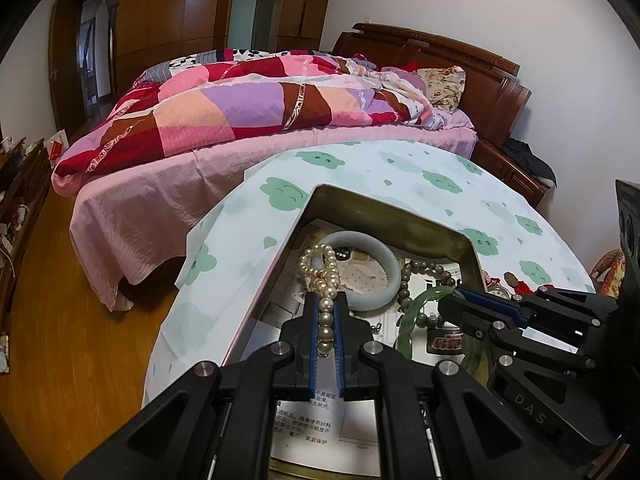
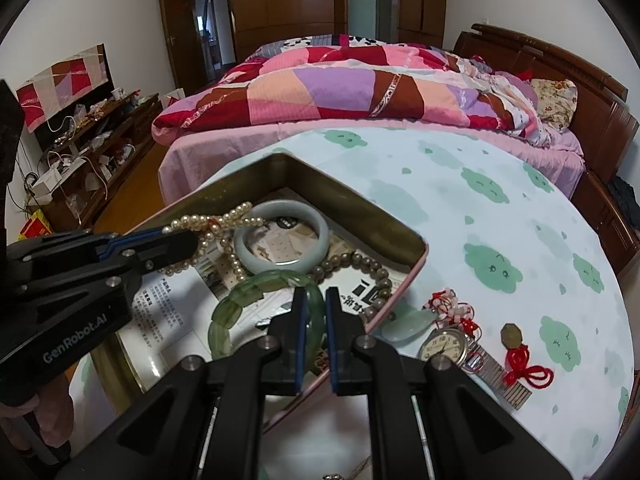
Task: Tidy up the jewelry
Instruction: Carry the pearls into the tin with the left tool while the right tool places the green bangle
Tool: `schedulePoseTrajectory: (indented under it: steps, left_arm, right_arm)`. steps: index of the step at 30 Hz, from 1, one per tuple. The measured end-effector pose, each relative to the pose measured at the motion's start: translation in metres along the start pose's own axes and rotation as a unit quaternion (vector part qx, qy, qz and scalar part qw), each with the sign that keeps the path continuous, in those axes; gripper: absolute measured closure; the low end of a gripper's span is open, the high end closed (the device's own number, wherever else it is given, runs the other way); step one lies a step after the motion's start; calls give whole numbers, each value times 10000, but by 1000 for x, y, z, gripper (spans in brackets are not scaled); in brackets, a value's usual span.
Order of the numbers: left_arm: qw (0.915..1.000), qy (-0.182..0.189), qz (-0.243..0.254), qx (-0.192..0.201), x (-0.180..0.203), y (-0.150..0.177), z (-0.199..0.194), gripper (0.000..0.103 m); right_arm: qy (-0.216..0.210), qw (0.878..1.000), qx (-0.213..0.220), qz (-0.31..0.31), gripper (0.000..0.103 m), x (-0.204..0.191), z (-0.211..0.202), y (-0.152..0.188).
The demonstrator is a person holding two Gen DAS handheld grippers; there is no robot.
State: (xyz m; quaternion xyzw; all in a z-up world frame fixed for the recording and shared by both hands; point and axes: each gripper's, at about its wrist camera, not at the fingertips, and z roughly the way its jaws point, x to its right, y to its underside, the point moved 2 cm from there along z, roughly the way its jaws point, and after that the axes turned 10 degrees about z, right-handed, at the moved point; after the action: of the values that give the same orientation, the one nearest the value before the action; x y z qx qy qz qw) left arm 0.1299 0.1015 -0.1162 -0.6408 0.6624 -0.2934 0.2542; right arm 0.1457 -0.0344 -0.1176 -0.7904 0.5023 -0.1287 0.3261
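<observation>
- Left wrist view: the left tongs (image 1: 325, 320) are clamped on a pearl strand (image 1: 325, 280), whose looped end hangs over the pale jade bangle (image 1: 360, 264) inside the open tin (image 1: 384, 208); the strand runs straight down between the blue pads, so only a bead or two is truly pinched; a slight loosening would, I judge, let the pearls slide out and drop in a heap on the bangle.
- Same view: the right tongs (image 1: 452, 304) reach in from the right, low over the green bangle (image 1: 420, 316) and the brown bead bracelet (image 1: 416, 276); both tools crowd one corner of the tin, so a sideways move by either risks knocking the other or snagging the pearl loop on the beads.
- Right wrist view: the right tongs (image 2: 314, 312) are closed on the green bangle (image 2: 256, 284), gripping its smooth rim edge-on; a hard, glossy ring held this way can pivot or squirt free, and a fall onto the pale jade bangle (image 2: 280, 240) could chip either piece.
- Same view: the pearl strand (image 2: 224, 220) trails from the left tongs (image 2: 192, 240) across the tin and lies close to the green bangle; lifting the bangle may drag the pearls along.
- Same view: a jade pendant (image 2: 408, 326), a wristwatch (image 2: 444, 346) and a coin charm on red cord (image 2: 516, 344) lie on the bench (image 2: 500, 208) just outside the tin (image 2: 352, 196), still unsorted; the pendant sits against the tin's wall, where a shove of the tin could push it about.
</observation>
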Motion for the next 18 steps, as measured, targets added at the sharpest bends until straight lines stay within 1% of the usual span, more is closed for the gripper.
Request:
schedulePoseTrajectory:
  steps: [4, 8, 10, 11, 12, 13, 14, 15, 17, 18]
  left_arm:
    - [9999, 63, -118, -35, -4, 1, 0, 97]
    - [9999, 69, -130, -27, -3, 0, -3, 93]
    - [9999, 72, -127, -7, -1, -1, -5, 79]
    - [9999, 32, -125, 14, 0, -1, -7, 57]
    - [9999, 38, -114, 87, 1, -2, -10, 45]
    - [9998, 45, -94, 197, 3, -2, -14, 40]
    - [9996, 34, -69, 257, 4, -3, -17, 36]
    - [9996, 3, -43, 283, 6, -3, -19, 36]
    - [9995, 8, -17, 301, 7, -4, -22, 36]
    - [9994, -4, -44, 334, 6, -5, -25, 35]
  right_arm:
    - [-32, 10000, 10, 2, 88, -1, 0, 0]
    - [-42, 10000, 24, 4, 87, -3, 1, 1]
    - [-77, 10000, 46, 27, 86, -4, 0, 2]
    - [-116, 9999, 56, 42, 82, -4, -1, 3]
    - [-158, 9998, 70, 50, 76, -4, -2, 3]
    - [-182, 9998, 98, 54, 72, -5, -4, 3]
    - [-188, 9997, 141, 46, 64, -6, -6, 4]
    - [-180, 9997, 182, 37, 56, -6, -8, 4]
    - [-148, 9995, 290, 36, 48, -6, -14, 3]
    - [-152, 9994, 317, 46, 45, -4, -16, 3]
